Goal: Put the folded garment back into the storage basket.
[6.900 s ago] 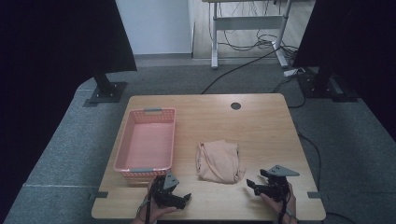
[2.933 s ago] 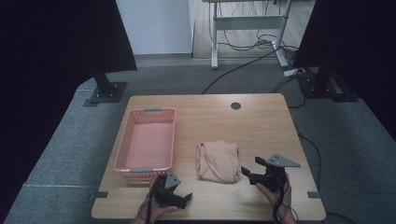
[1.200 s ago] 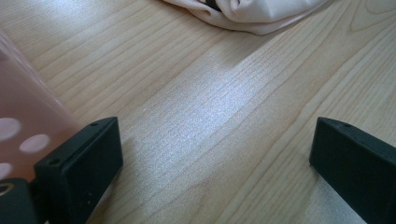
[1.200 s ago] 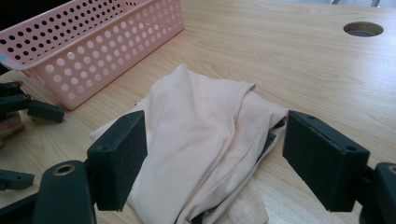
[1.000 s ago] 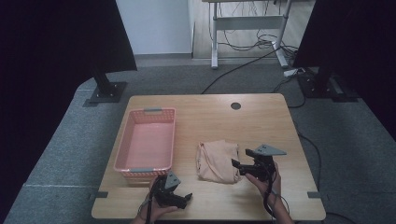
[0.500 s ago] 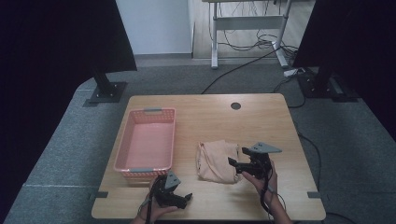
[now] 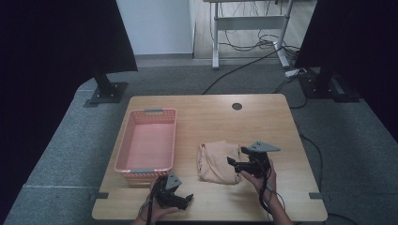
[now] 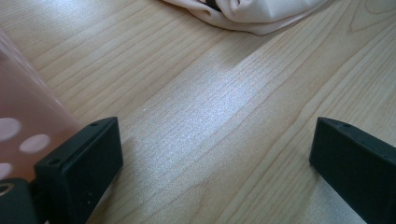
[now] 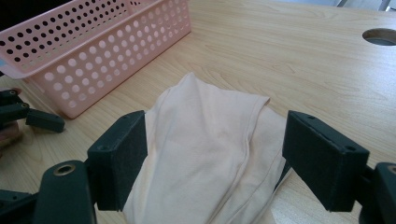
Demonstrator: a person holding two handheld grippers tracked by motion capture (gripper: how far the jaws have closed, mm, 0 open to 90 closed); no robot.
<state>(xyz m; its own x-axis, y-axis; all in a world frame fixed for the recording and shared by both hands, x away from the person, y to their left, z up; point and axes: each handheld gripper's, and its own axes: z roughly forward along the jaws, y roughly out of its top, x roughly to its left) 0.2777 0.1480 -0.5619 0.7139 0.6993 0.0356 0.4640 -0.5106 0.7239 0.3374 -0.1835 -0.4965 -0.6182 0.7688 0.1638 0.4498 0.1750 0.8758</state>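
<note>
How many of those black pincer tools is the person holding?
2. The left gripper sits near the table's front edge, just in front of the pink basket, jaws open over bare wood. The right gripper is at the folded beige cloth, jaws open around its edge.

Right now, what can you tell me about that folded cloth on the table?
The cloth is a pale peach, soft knit-looking garment, loosely folded into a rumpled bundle with a stitched hem showing. It lies flat on the wooden table, right of the pink basket and apart from it. The right gripper hovers over its edge, jaws open either side of it.
</note>
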